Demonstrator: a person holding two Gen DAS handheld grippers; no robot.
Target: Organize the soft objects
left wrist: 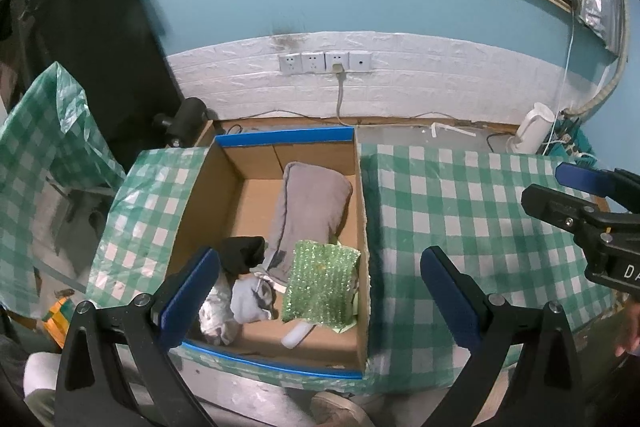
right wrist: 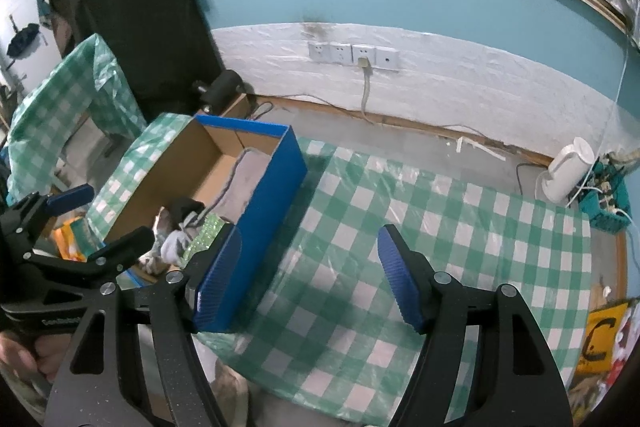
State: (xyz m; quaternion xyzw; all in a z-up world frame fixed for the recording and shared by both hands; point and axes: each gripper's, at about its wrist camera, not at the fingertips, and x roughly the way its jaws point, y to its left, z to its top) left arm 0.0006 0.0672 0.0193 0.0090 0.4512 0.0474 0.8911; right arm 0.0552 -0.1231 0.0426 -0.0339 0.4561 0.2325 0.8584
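Both grippers we see with jaws apart and nothing between the pads. Left gripper (left wrist: pixel 320 291) hangs over the near end of the cardboard box (left wrist: pixel 362 227), its blue pads spread wide, one over the box's near-left corner, the other over the tablecloth (left wrist: pixel 480 211) to the right of the box wall. Right gripper (right wrist: pixel 310 279) hovers over bare green-and-white checked cloth, right of the box; its jaws are parted, empty, and we note they are widening only slightly. Its left pad overlaps the blue outer wall of the box in the right wrist view; touching or not, we cannot tell.

Soft objects all sit inside the box. We count: a grey cushion (left wrist: pixel 308 207) lying lengthwise along the right wall toward the far end; a green sparkly pad (left wrist: pixel 320 283) propped at its near end; a black cloth bundle (left wrist: pixel 242 253) left of that; a pale blue-grey cloth (left wrist: pixel 250 301) just below the black one; a crumpled whitish-grey piece (left wrist: pixel 216 319) in the near-left corner, partly hidden by the left pad. A small white item (left wrist: pixel 296 335) lies on the box floor near the front; what it is, we cannot tell.

Tablecloth to the right of the box carries no soft items. White kettle (right wrist: pixel 566 167) stands on the floor by the wall, well apart. Wall sockets (left wrist: pixel 324 62) sit above the box, one cable plugged in.
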